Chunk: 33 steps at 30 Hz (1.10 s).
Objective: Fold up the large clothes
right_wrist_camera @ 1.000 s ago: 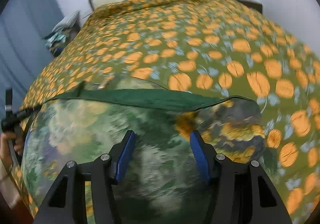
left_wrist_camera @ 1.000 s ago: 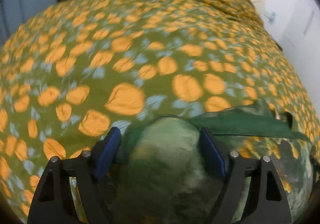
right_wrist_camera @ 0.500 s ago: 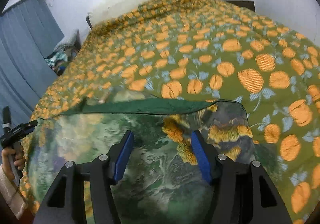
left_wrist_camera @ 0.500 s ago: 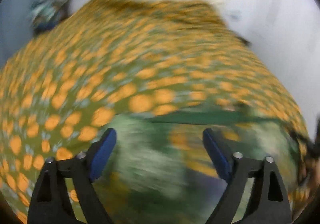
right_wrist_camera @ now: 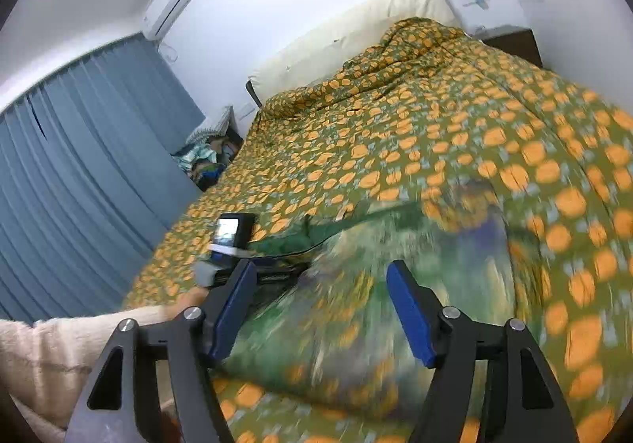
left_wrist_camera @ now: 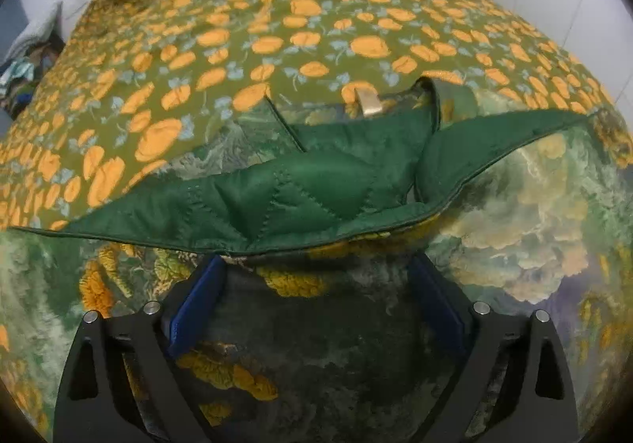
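Quilted jacket (left_wrist_camera: 324,189) lies on near end of bed (left_wrist_camera: 277,27), lining upturned. Left tool (left_wrist_camera: 316,308) wide, gripping nothing; right tool (right_wrist_camera: 320,308), just been opening, seemingly empty (blurred). Regrip hem edges evenly before folding.

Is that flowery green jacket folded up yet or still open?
Still open: jacket lies on the bedspread, its green lining showing at the neck.

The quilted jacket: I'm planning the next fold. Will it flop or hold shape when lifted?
The jacket will probably flop: its green lining already sags in soft folds. The quilted padding suggests bulk, so creases may spring back. The shiny lining could slip on the bedspread.
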Available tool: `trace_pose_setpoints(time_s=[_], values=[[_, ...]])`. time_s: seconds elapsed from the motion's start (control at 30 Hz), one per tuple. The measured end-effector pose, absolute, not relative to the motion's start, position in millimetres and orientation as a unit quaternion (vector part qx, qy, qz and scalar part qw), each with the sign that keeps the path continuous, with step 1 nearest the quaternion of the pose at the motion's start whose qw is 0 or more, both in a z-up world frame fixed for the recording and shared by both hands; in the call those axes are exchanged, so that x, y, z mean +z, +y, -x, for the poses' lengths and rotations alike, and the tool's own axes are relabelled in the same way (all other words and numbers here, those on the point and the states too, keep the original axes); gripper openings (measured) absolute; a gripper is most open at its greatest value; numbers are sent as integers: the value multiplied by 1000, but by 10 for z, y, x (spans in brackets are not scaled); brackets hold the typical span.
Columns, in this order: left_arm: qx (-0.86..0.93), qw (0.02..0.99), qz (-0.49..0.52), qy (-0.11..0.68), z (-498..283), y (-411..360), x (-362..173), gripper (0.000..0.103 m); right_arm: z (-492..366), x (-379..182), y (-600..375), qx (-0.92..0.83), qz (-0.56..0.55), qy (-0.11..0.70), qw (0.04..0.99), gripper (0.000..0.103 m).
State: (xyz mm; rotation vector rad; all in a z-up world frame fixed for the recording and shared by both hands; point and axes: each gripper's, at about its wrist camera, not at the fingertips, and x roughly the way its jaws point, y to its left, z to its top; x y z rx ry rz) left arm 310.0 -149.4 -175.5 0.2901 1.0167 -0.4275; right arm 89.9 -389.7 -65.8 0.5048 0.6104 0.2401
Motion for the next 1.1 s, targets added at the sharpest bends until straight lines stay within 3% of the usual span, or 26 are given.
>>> trace_pose_setpoints(time_s=[0.07, 0.17, 0.33, 0.5, 0.6, 0.7, 0.8, 0.9, 1.0, 1.1], values=[[-220, 843, -135, 472, -2982, -1445, -1574, 89, -695, -701, -3908, 100, -230, 304, 919, 69], [-256, 848, -154, 438, -2623, -1385, -1316, 93, -511, -781, -3929, 77, -213, 310, 923, 69], [-249, 828, -221, 451, -2414, -1522, -1728, 96, -440, -1043, -3996, 66, -258, 315, 911, 69], [-259, 833, -218, 438, -2236, -1519, -1421, 90, -365, -1163, -4000, 61, -285, 327, 899, 69], [-284, 832, -249, 406, -1865, -1482, -1348, 97, -264, -1130, -4023, 50, -268, 325, 905, 69], [-283, 813, -290, 417, -1642, -1539, -1727, 99, -266, -1279, -4091, 25, -282, 339, 897, 71], [-275, 815, -267, 433, -1627, -1510, -1756, 99, -306, -1532, -4167, -8, -297, 364, 883, 71], [-292, 819, -241, 431, -1621, -1475, -1457, 96, -297, -1756, -4357, -32, -343, 383, 857, 72], [-323, 818, -220, 422, -1627, -1521, -1185, 96, -359, -1950, -4606, -52, -414, 379, 826, 85], [-349, 808, -197, 432, -1740, -1661, -1059, 96, -596, -2110, -4711, -36, -458, 382, 802, 85]])
